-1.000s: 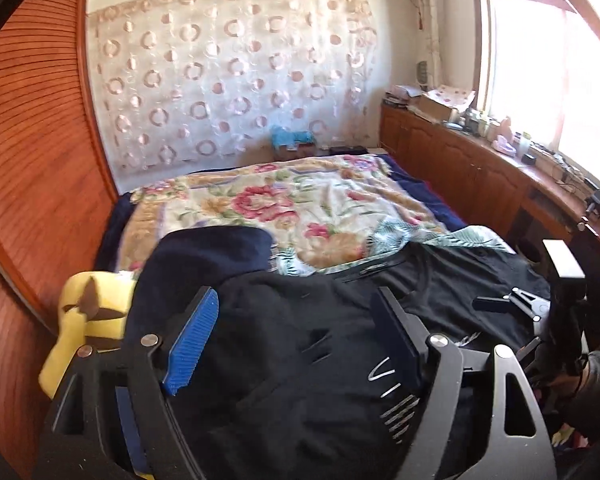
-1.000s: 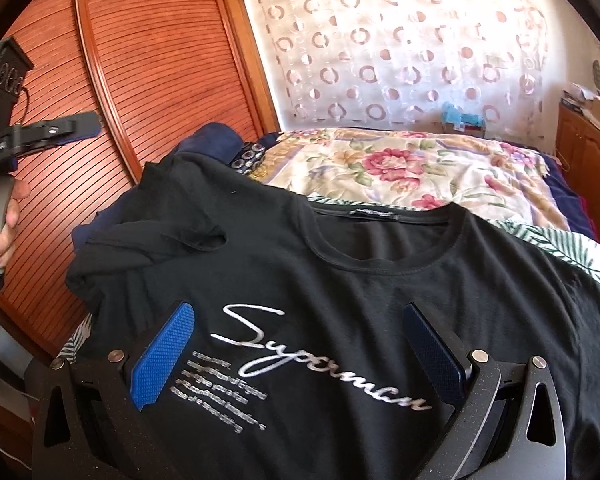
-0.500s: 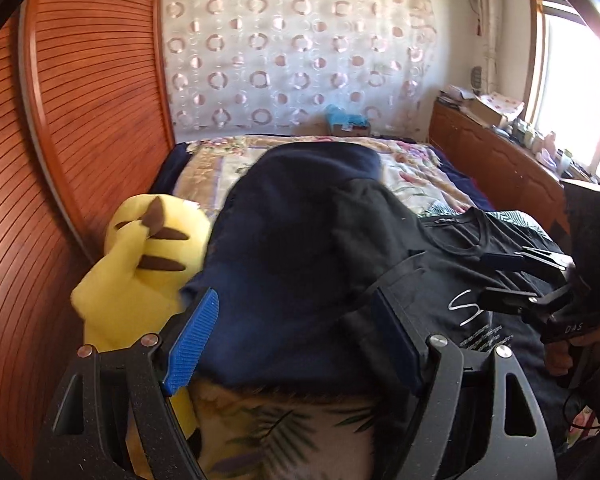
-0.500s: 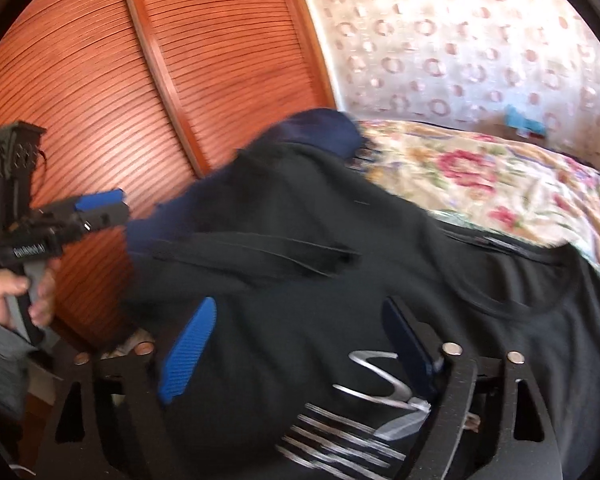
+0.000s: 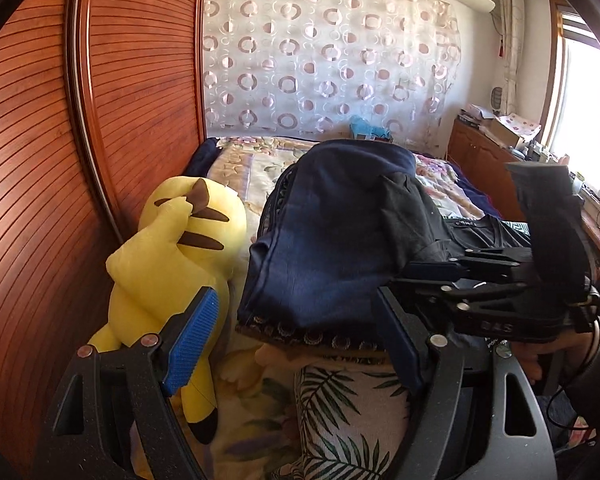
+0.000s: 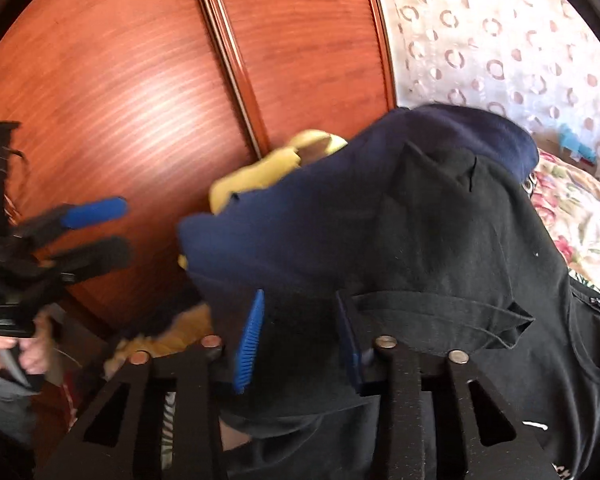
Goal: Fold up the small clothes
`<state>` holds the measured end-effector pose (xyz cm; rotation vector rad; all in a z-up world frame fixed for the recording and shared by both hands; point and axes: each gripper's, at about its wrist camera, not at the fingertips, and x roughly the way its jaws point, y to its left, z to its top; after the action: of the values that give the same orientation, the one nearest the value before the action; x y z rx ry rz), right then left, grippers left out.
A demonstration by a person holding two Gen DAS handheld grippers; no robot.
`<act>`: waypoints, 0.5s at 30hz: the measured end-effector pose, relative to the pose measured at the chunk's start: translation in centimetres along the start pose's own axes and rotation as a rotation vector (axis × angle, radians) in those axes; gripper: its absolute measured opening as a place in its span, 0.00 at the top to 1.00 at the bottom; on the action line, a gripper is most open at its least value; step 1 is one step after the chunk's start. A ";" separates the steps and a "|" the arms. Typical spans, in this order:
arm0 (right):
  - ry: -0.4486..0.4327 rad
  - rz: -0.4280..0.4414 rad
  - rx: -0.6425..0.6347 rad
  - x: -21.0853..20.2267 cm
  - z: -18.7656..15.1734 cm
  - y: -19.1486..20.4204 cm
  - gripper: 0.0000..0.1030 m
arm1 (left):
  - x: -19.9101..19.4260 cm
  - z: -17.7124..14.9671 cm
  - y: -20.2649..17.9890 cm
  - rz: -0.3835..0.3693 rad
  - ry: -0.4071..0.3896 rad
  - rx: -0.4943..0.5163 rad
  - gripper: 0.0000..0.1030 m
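Here, a black T-shirt [image 6: 460,248] — soft, light, floppy — drapes over a navy pillow [image 5: 332,232] on the bed. Right tongs [image 6: 300,340] narrow onto its sleeve edge at six o'clock, grip uncertain; left tongs [image 5: 300,344] gape, empty. Hems suit gripping best.

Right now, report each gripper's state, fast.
Left gripper: open, holding nothing.
Right gripper: partly closed around the black T-shirt; a firm grip cannot be told.

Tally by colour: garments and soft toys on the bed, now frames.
Black T-shirt: 1
Navy garment: 1
Yellow plush toy: 1
Total: 3
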<state>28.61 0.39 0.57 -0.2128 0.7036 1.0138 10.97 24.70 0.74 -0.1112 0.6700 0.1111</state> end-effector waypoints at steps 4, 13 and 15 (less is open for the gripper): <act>-0.011 0.000 0.003 0.8 0.2 -0.5 0.95 | -0.2 -0.2 -0.3 -0.012 -0.002 -0.004 0.23; -0.119 -0.009 0.042 -5.2 -4.1 -2.4 0.97 | 1.0 0.0 -3.4 -0.061 0.007 0.038 0.23; -0.113 -0.020 0.049 -5.4 -5.0 -2.9 0.97 | 1.6 0.2 -4.3 -0.074 0.013 0.049 0.23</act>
<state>27.03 -7.33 -0.23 -0.1183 0.6218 0.9804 12.95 20.55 0.12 -0.0900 0.6803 0.0230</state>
